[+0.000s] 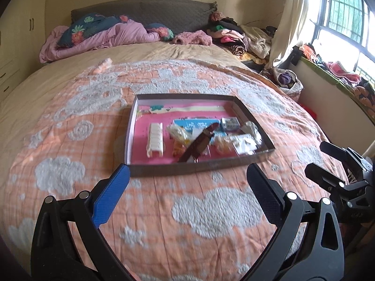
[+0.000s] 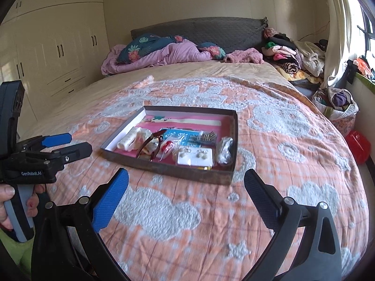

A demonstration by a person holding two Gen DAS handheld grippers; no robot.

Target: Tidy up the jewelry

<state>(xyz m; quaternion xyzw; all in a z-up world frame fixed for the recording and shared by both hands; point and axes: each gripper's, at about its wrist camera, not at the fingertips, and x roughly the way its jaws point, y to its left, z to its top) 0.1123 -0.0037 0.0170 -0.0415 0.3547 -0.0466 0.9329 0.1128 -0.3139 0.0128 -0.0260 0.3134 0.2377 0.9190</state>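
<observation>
1. My left gripper [image 1: 187, 175] hovered over the near part of the bedspread [image 1: 70, 140], fingers spread wide, grasping nothing, aimed at the tray [image 1: 199, 166].
2. My right gripper [image 2: 186, 182] was level beside it, likewise spread and empty.
3. My left hand [image 2: 9, 201] wrapped the grey handle; the body above it read "GenRobot.AI".
4. The tray lay mid-bedspread, holding a white slotted organizer [image 1: 155, 139], a brown-strapped watch [image 1: 199, 141], an earring card [image 2: 195, 155] and small packets.
5. A blue card [image 2: 178, 137] bore writing too blurred to read.
</observation>
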